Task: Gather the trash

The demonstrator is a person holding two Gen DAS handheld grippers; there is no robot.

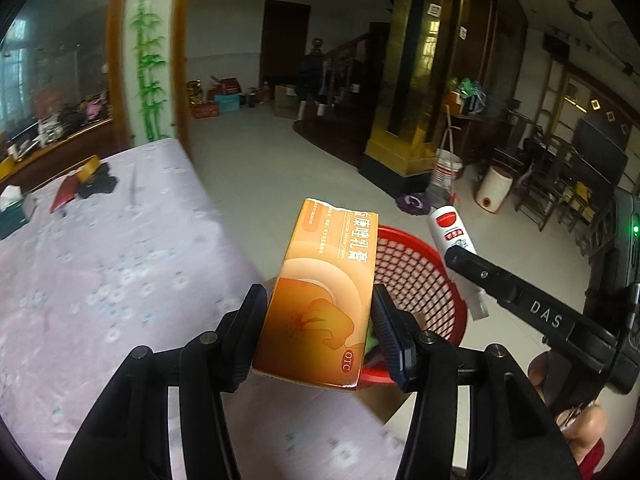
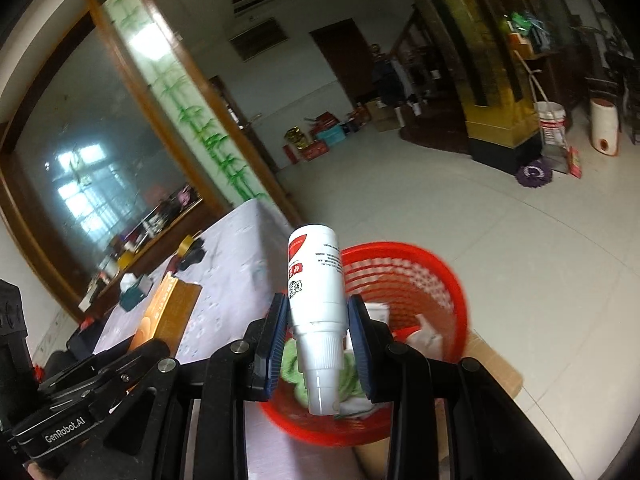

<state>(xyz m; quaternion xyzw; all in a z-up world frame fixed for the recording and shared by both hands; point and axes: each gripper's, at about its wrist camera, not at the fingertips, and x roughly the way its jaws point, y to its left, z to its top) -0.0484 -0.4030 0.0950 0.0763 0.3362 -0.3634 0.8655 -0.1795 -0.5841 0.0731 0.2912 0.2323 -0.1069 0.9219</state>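
The desk [image 1: 100, 272] carries a pale lilac flower-print cloth and fills the left of the left wrist view; its far end holds a tape roll [image 1: 89, 168], a dark bundle [image 1: 98, 185] and a tissue box [image 1: 14, 206]. Just beside the desk's right edge, on the tiled floor [image 1: 280, 160], stands the red mesh basket [image 2: 420, 280] — already containing white scraps and something green.

The left claw [image 1: 320, 328] is clamped on an orange medicine carton [image 1: 320, 300], one pad on each long side, with the carton's torn far end pointing away, over the desk edge and the near rim of the basket.

The right claw [image 2: 316, 340] grips a white spray bottle [image 2: 316, 280] at the shoulder — nozzle toward the camera, base pointing away. The bottle sits above the basket's left rim. A hand [image 1: 576, 412] shows behind the right claw.
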